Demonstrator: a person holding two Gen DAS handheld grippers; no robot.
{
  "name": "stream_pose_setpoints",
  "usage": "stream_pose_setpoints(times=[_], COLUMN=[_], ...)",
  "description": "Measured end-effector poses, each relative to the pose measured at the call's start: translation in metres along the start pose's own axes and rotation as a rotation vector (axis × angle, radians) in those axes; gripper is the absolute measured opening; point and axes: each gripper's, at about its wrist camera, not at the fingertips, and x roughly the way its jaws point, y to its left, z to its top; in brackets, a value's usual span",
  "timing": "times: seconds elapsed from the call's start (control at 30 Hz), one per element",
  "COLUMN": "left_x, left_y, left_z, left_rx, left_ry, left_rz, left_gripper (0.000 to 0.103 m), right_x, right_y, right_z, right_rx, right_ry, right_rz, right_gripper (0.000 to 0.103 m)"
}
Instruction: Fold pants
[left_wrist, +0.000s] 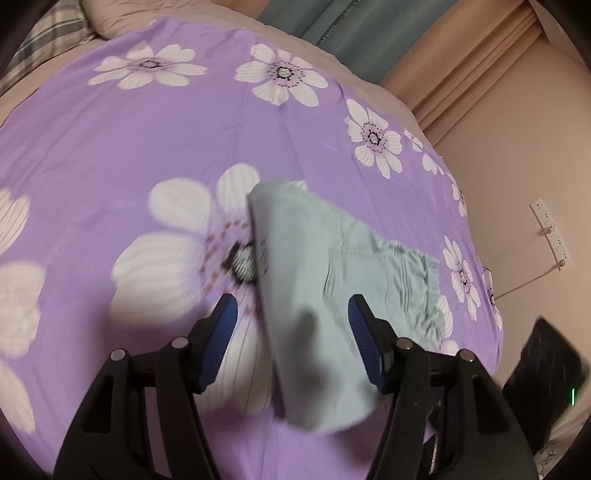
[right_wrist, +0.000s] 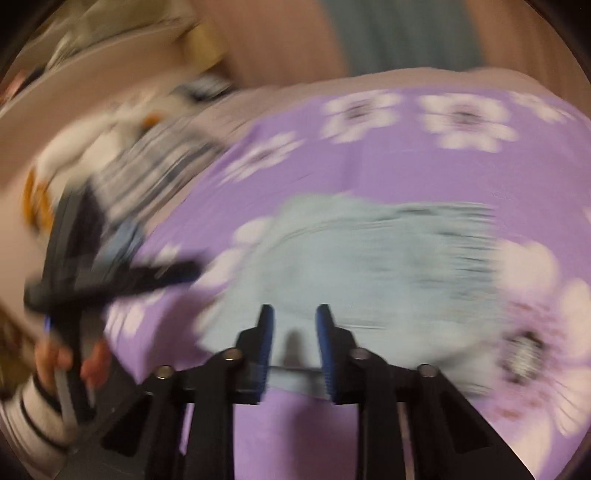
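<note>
The pale blue pants (left_wrist: 325, 280) lie folded in a compact bundle on the purple flowered bedsheet (left_wrist: 110, 147). My left gripper (left_wrist: 293, 306) is open above the bundle's near left edge, with one blue pad on each side and nothing between them. In the blurred right wrist view the pants (right_wrist: 369, 266) lie flat just ahead of my right gripper (right_wrist: 294, 317), which is open and empty above their near edge. The left gripper (right_wrist: 122, 273) also shows there at the left, held by a hand.
A pillow (left_wrist: 147, 14) and plaid cloth (left_wrist: 48, 33) lie at the bed's head. Teal fabric (left_wrist: 354, 33) and beige curtains (left_wrist: 472, 70) hang behind. A wall power strip (left_wrist: 550, 232) and a dark device (left_wrist: 543, 365) are to the right. Cluttered items (right_wrist: 129, 129) sit left of the bed.
</note>
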Motion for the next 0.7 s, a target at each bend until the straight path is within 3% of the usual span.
stream_pose_setpoints(times=[0.1, 0.2, 0.27, 0.4, 0.47, 0.7], left_x=[0.021, 0.05, 0.067, 0.094, 0.099, 0.124], left_y=[-0.003, 0.001, 0.008, 0.026, 0.029, 0.025], left_z=[0.017, 0.027, 0.028, 0.036, 0.043, 0.08], left_rx=[0.02, 0.027, 0.015, -0.007, -0.026, 0.008], left_ry=[0.035, 0.08, 0.104, 0.081, 0.072, 0.059], left_rz=[-0.033, -0.006, 0.022, 0.073, 0.065, 0.161], left_gripper=[0.037, 0.032, 0.031, 0.047, 0.047, 0.044], right_x=[0.021, 0.046, 0.059, 0.06, 0.062, 0.059], right_y=[0.022, 0.029, 0.03, 0.009, 0.008, 0.013], right_z=[0.007, 0.0, -0.012, -0.024, -0.023, -0.025], right_rx=[-0.085, -0.112, -0.128, -0.067, -0.06, -0.072], right_ry=[0.002, 0.059, 0.094, 0.097, 0.103, 0.087], right_rz=[0.025, 0.04, 0.02, 0.071, 0.076, 0.076], right_gripper=[0.019, 0.019, 0.019, 0.01, 0.008, 0.008])
